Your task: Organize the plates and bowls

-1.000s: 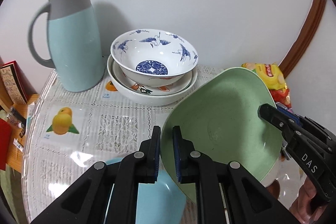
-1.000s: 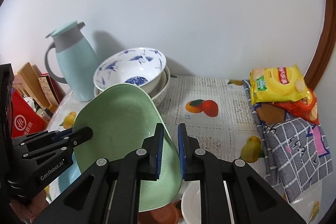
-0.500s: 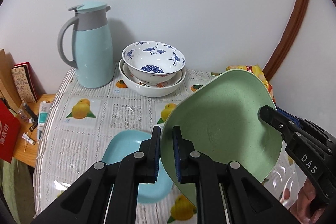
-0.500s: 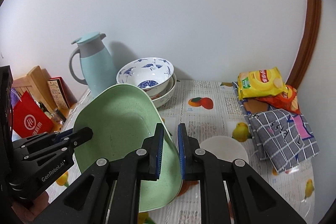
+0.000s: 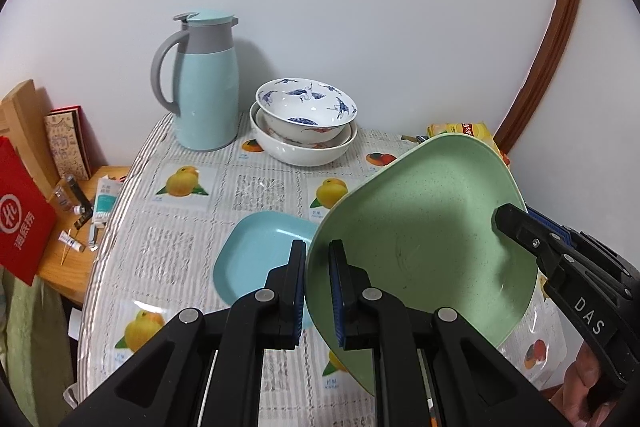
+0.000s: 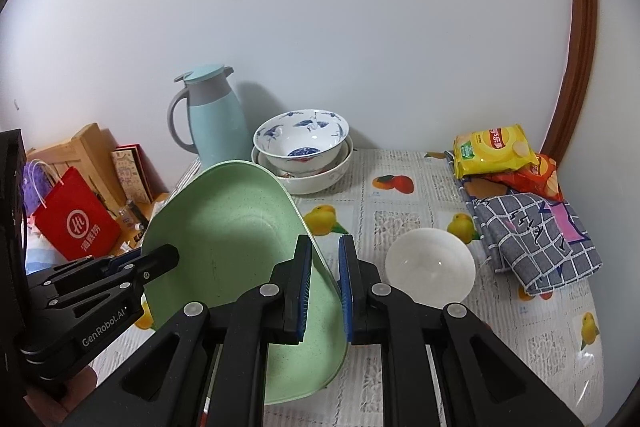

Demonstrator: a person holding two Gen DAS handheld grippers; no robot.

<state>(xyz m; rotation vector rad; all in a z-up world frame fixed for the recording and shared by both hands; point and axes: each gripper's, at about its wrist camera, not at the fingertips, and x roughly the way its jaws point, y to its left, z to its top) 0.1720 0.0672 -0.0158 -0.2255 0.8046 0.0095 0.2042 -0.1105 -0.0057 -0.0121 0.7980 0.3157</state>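
Holding green plate (image 5: pixel 424 243) tilted above bench (image 5: pixel 256 187), off its surface. Left claw (image 5: pixel 318 291) clamped on plate rim at 9 o'clock; right claw (image 6: pixel 324 287) clamped on opposite rim at 3 o'clock. Blue plate (image 5: pixel 256 259) flat on bench below. Stacked bowls (image 5: pixel 304 123) at 12 o'clock, beside jug (image 5: pixel 204 99). White bowl (image 6: pixel 430 267) at 3 o'clock.

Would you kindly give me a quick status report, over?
Both tools, left and right, shut on green plate rims. Plate tilted, held above table. Blue plate below; white bowl beside.
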